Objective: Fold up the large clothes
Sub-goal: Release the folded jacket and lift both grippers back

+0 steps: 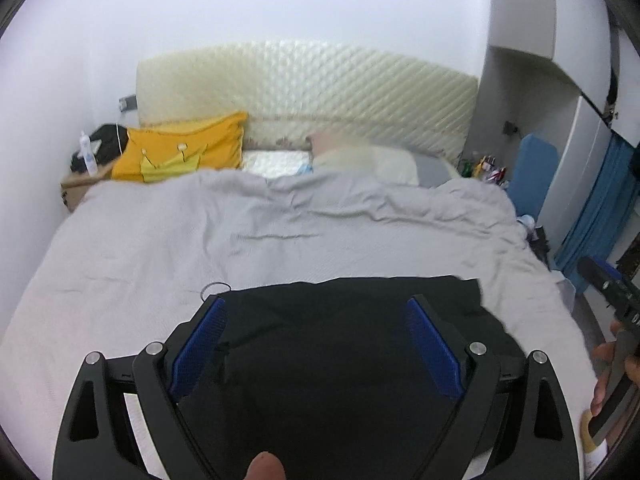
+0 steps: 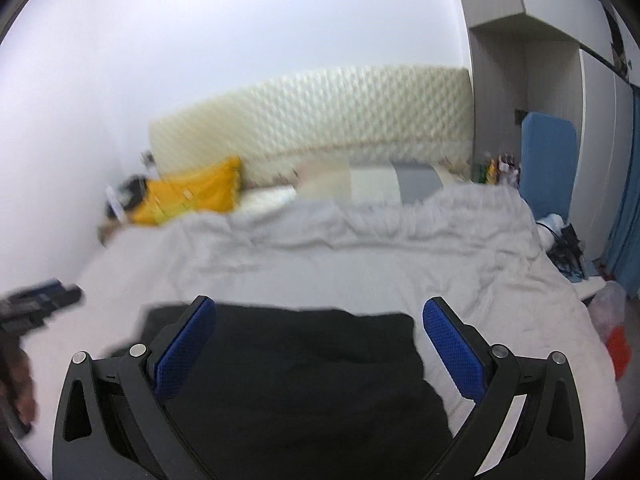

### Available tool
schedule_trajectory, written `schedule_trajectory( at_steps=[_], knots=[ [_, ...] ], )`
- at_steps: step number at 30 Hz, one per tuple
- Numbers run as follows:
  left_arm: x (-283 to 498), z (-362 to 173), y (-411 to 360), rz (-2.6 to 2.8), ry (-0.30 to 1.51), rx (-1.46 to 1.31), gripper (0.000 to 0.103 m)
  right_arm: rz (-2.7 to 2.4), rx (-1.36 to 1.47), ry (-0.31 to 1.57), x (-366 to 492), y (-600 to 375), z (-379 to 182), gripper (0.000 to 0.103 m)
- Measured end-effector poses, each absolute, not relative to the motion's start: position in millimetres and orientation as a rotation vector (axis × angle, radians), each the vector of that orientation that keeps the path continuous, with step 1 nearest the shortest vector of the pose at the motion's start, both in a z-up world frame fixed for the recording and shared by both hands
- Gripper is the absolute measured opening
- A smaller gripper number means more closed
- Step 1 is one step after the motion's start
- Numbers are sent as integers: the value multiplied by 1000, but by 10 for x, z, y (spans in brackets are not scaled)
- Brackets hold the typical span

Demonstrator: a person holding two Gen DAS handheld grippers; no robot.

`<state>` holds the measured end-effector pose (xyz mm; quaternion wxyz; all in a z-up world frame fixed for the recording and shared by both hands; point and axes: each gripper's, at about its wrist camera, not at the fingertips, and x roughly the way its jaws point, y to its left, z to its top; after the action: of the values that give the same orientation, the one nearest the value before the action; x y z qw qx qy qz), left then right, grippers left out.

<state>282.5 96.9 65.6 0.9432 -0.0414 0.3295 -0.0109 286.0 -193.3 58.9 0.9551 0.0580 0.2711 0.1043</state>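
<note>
Both grippers over the near end of the bed, nothing gripped.

Left gripper: jaws spread wide, blue pads either side of the black garment, not touching it as far as I can tell. Right gripper: same, jaws wide apart above the cloth, empty.

Black garment lies flat on the grey bedspread at the near edge of the bed, far hem roughly straight. A drawstring shows near the left pad. Thin wire ring on the bedspread just beyond the garment's far-left corner.

Right-wrist view is motion-blurred; garment's edges are soft there, its right side ending just inside the right pad.

Background: quilted cream headboard, yellow pillow at far left, pale pillow mid-bed, blue panel leaning by the wardrobe, blue curtain far right.
</note>
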Motion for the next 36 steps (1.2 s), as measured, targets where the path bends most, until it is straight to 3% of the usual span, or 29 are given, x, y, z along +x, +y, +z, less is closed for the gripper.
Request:
schedule_trajectory(
  at_steps=[6, 13, 23, 36],
  knots=[
    [1914, 1394, 605, -34, 555, 16, 92, 237, 134, 448, 2152, -1933, 1405, 103],
    [1051, 1586, 276, -97, 471, 58, 92, 278, 128, 361, 1392, -1893, 1696, 103],
    [270, 1302, 132, -84, 378, 70, 92, 305, 138, 329, 690, -1857, 1397, 103],
    [211, 693, 298, -16, 442, 17, 92, 262, 170, 370, 190, -1839, 773, 103]
  ],
)
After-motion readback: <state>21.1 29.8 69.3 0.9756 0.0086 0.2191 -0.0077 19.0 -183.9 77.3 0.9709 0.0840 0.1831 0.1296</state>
